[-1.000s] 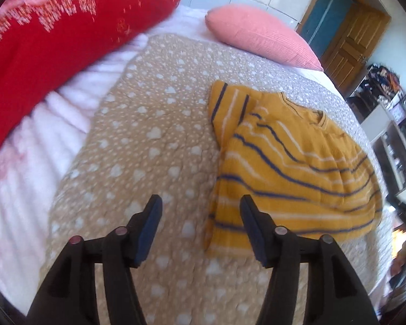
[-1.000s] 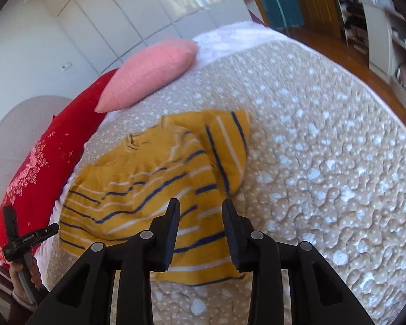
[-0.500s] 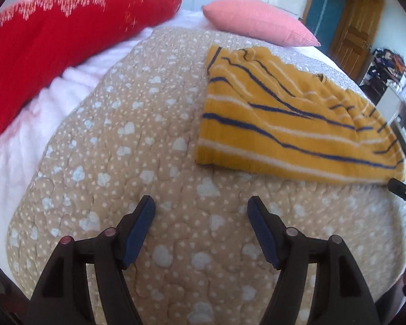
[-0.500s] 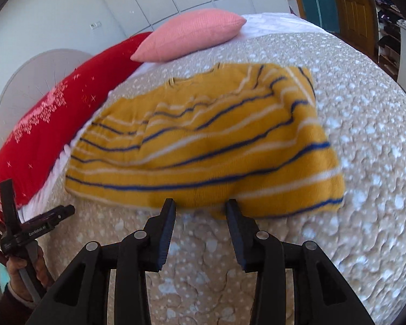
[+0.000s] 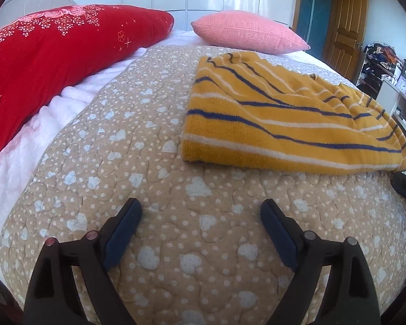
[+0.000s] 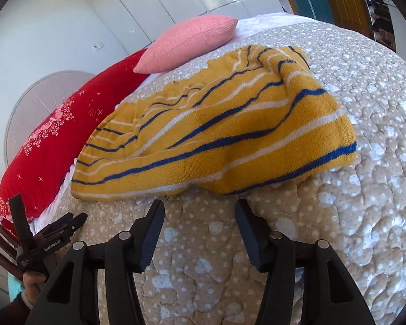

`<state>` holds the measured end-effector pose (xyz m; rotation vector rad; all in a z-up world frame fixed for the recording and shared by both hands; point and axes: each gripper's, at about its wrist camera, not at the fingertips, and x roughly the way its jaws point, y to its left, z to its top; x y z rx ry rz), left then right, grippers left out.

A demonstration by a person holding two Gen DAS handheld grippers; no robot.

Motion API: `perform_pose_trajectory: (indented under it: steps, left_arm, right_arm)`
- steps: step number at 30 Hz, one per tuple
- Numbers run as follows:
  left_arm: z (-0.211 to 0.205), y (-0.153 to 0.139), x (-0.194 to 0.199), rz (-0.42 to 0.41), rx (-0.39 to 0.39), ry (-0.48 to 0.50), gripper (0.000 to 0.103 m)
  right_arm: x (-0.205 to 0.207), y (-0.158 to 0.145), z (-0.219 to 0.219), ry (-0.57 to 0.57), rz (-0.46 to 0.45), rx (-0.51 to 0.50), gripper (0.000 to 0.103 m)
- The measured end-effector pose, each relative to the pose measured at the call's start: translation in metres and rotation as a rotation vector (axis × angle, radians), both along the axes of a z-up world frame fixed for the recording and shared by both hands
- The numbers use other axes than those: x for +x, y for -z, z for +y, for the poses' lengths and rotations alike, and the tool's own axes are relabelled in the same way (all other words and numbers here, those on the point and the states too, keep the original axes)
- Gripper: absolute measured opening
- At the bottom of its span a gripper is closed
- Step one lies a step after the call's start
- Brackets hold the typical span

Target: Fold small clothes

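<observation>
A yellow top with blue and white stripes [image 5: 278, 119] lies folded on the beige dotted quilt [image 5: 138, 140]; it also shows in the right wrist view [image 6: 219, 135]. My left gripper [image 5: 200, 214] is open and empty, low over the quilt, short of the top's near left corner. My right gripper [image 6: 200, 211] is open and empty, just short of the top's near hem. The left gripper shows at the lower left of the right wrist view [image 6: 51, 233]. The right gripper's tip shows at the right edge of the left wrist view [image 5: 404, 187].
A long red pillow [image 5: 54, 54] lies along the bed's left side and a pink pillow [image 5: 246, 35] at the head. A wooden door [image 5: 346, 27] and a cluttered shelf [image 5: 387, 65] stand beyond the bed on the right.
Both grippers have pulled back and dropped lower towards the bed's near edge. The top now lies further ahead of them. The right gripper's jaws have opened wider.
</observation>
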<state>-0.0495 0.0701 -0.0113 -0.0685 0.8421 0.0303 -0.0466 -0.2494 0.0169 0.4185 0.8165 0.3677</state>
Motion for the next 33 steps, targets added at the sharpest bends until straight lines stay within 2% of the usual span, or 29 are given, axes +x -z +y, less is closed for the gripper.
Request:
perform_pose_trajectory:
  steps: [5,8,24,29,31,33]
  left_arm:
    - [-0.002,0.0,-0.001,-0.001,0.002,0.001,0.09]
    - [-0.002,0.0,-0.001,-0.002,0.003,0.001,0.09]
    - [-0.002,0.001,-0.002,-0.001,0.007,0.002,0.09]
    - [-0.006,-0.004,0.002,0.038,0.033,0.0,0.09]
    - [-0.005,-0.008,0.003,0.06,0.022,-0.009,0.09]
    - [-0.002,-0.014,-0.001,0.071,-0.02,-0.015,0.09]
  right_arm:
    - [-0.004,-0.001,0.007,-0.015,-0.036,-0.025,0.068]
    - [-0.003,-0.001,0.01,-0.02,-0.047,-0.033,0.071]
    - [-0.008,0.001,0.007,-0.014,-0.067,-0.011,0.071]
    - [-0.008,0.001,0.008,-0.014,-0.067,-0.014,0.071]
    - [-0.007,0.001,0.008,-0.016,-0.067,-0.015,0.071]
    - [-0.007,0.001,0.008,-0.019,-0.069,-0.017,0.072]
